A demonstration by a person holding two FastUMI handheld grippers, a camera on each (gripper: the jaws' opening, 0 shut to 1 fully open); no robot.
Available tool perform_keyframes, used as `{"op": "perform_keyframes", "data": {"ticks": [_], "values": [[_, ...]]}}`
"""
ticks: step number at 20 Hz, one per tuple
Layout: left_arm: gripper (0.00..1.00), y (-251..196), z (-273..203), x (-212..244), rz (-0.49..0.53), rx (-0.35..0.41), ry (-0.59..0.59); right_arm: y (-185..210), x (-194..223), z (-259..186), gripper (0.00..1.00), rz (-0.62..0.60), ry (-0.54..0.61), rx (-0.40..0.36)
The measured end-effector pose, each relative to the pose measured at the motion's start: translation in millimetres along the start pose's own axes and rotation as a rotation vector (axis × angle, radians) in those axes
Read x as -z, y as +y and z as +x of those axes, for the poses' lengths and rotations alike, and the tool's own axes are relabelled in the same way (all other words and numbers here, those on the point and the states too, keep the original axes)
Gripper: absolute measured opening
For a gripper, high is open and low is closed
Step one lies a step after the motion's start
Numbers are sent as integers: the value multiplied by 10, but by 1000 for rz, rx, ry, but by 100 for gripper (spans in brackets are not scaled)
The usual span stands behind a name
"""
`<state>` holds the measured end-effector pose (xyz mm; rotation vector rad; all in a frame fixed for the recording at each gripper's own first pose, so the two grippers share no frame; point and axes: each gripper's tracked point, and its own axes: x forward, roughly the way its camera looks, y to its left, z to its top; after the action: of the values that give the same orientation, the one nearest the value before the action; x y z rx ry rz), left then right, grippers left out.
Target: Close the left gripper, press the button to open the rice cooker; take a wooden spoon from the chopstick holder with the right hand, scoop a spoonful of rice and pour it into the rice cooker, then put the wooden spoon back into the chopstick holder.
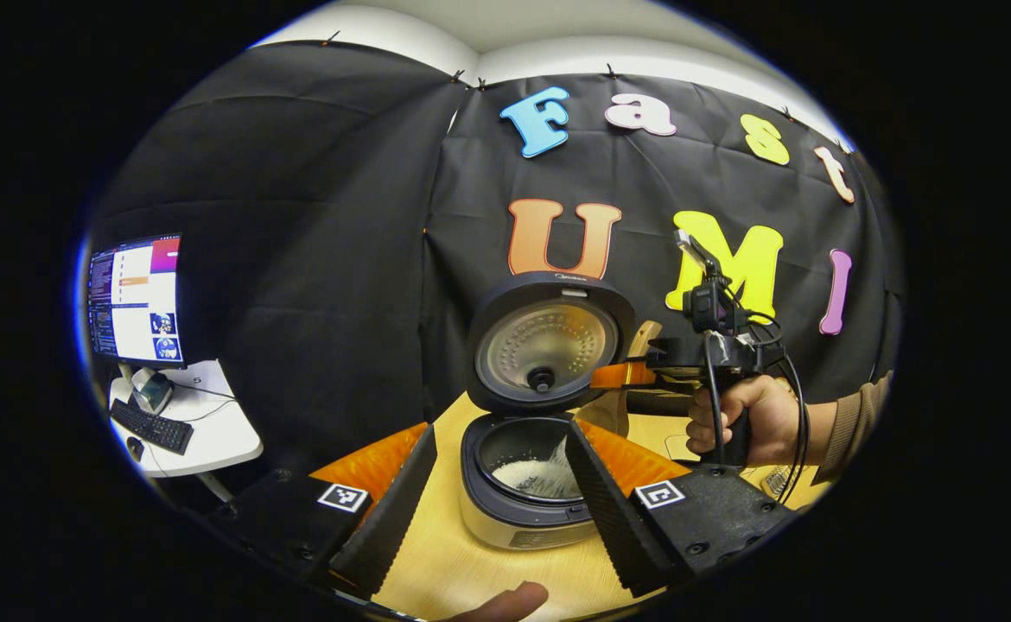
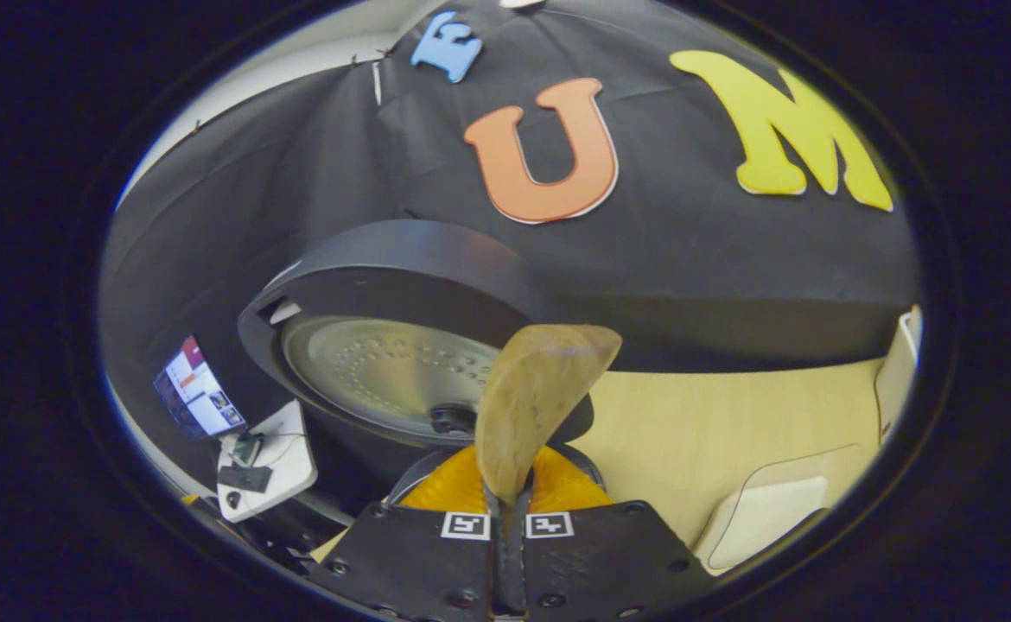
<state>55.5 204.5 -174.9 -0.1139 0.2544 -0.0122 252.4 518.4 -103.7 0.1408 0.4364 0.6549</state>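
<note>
We judge spoon (image 2: 533, 406) light, stiff; right gripper (image 2: 505, 518) clamps its handle; left gripper (image 1: 488, 492) spread apart before cooker (image 1: 527, 484).

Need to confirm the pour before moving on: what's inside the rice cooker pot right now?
The rice cooker stands open, lid raised. A heap of white rice lies in the pot. The left gripper's fingers cover the pot's right side, so how far the rice spreads there is hidden.

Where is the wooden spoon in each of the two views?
Left gripper view: wooden spoon right of centre, beside the open rice cooker lid, held by the right tool.
Right gripper view: centre, rising from its own closed fingers.
Shared landmark: the lid's round metal inner plate.
</note>
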Motion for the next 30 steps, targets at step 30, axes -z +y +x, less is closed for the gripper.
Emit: {"op": "perform_keyframes", "data": {"ticks": [30], "values": [[96, -244, 48, 40, 57, 56, 40, -22, -465, -500, 1, -527, -166, -28]]}}
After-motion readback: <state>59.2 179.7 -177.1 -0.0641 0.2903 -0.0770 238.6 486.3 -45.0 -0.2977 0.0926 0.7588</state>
